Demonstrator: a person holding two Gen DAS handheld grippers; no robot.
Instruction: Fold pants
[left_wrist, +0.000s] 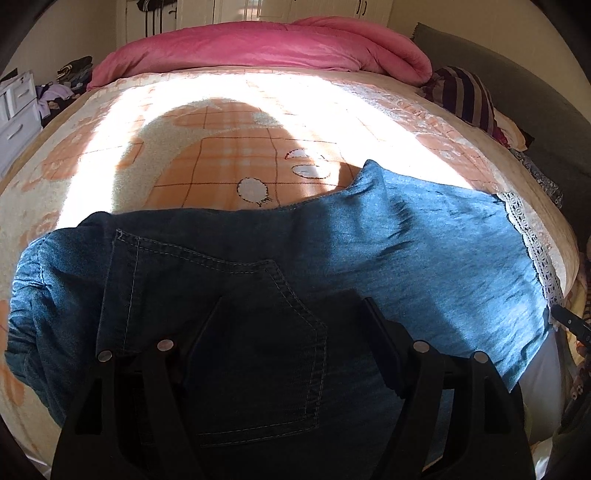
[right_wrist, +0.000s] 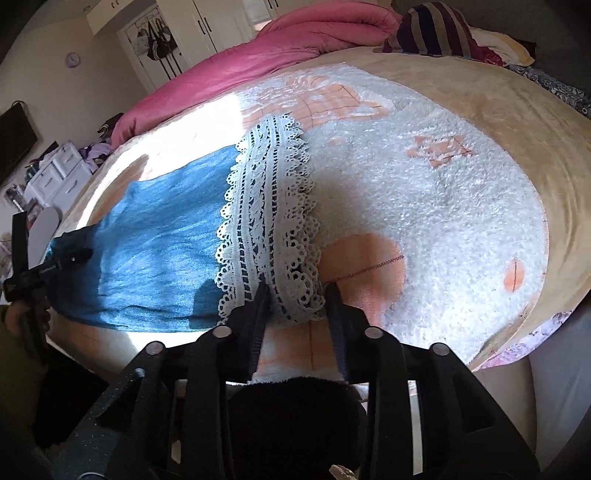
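Pants (left_wrist: 424, 236), one pair, left tongs (left_wrist: 291, 306) released, right tongs (right_wrist: 297, 295) straddling one lace hem (right_wrist: 266, 206) unclenched

Hard sunlight blows out the fluffy peach-and-cream bedspread (left_wrist: 229, 110); dark shadows fall near both lenses; fisheye edges curve, vignetted black.

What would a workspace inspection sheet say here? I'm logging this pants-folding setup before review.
Surface: bed blanket, peach and white, partly sunlit.
Job's things: denim pants spread flat, pocket up; lace hem at the leg end.
Clutter: pink duvet, striped pillow at the far edge.
Grippers: left gripper open over the pocket; right gripper open astride the lace.
Cables: nothing seen.
Surroundings: white drawers, wardrobe doors.
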